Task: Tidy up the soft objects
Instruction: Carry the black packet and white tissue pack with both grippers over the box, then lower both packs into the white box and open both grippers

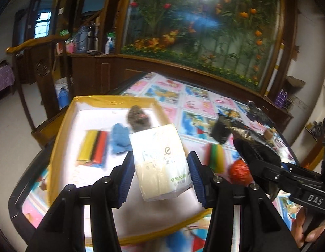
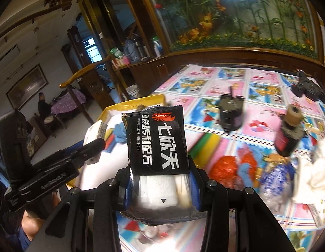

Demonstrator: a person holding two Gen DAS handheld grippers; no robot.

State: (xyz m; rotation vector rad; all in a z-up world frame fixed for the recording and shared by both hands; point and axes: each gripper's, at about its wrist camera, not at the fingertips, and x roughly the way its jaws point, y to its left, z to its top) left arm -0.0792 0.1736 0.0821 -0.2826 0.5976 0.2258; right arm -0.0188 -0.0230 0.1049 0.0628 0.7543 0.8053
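Cartoon-print cloth (image 1: 204, 105) covers the table below a flower mural. From the left wrist, the left gripper (image 1: 160, 180) clamps a tissue pack (image 1: 160, 163) above the yellow-rimmed box (image 1: 63, 126), whose floor lies at 10 o'clock. Lowering before release would land it flat. From the right wrist, the right gripper (image 2: 160, 187) grips a black packet (image 2: 156, 142); the box (image 2: 141, 100) sits at 11 o'clock.
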